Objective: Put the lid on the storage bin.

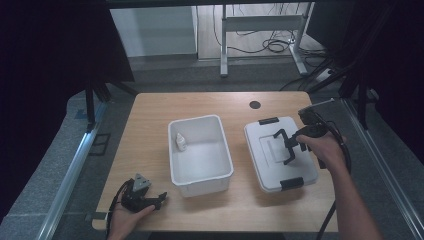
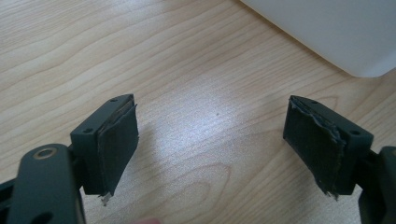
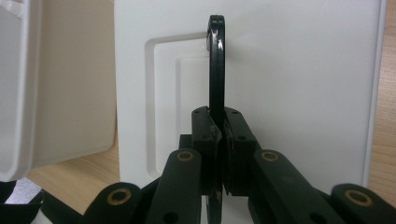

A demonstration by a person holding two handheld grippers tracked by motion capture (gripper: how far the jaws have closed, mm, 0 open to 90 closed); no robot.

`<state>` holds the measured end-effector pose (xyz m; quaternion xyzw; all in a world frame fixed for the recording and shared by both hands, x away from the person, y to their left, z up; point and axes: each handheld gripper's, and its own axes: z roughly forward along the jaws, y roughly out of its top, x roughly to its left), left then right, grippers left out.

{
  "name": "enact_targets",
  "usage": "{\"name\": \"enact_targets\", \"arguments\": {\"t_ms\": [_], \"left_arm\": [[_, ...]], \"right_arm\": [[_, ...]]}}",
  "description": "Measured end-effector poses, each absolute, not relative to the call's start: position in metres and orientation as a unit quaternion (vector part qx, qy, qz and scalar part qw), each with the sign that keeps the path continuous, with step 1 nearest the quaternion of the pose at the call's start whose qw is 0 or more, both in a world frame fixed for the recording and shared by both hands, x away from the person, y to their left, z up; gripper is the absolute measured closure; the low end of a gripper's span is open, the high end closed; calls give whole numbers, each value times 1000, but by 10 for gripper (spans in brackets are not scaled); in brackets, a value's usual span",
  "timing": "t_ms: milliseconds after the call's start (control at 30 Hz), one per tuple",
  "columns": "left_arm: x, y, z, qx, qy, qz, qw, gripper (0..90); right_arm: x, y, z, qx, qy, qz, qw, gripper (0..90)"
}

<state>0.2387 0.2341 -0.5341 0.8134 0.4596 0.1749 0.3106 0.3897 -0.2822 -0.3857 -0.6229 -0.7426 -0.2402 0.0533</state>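
Note:
A white lid (image 1: 265, 160) with a black handle (image 1: 285, 145) lies on the right half of the table. My right gripper (image 1: 295, 147) is shut on that handle, which stands up from the lid. In the right gripper view the handle (image 3: 216, 60) rises thin between the closed jaws of my right gripper (image 3: 218, 121), above the lid (image 3: 299, 84). A white open bin (image 1: 200, 120) sits mid-table with a small white bottle (image 1: 180, 142) inside. My left gripper (image 1: 161, 199) rests open near the front left edge. In its own view my left gripper (image 2: 212, 149) holds nothing over bare wood.
The lid carries black latches at its far end (image 1: 268, 120) and near end (image 1: 291, 183). A round black grommet (image 1: 255, 104) sits in the wooden table (image 1: 150, 130) near the far edge. A corner of the bin (image 2: 336, 32) lies just ahead of the left gripper.

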Motion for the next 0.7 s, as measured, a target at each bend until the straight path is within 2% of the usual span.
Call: {"name": "enact_targets", "arguments": {"t_ms": [700], "left_arm": [[239,235,-534,812,464,174,309,180]], "right_arm": [[375,-268,-325,-625,-722,-290,62,853]]}}
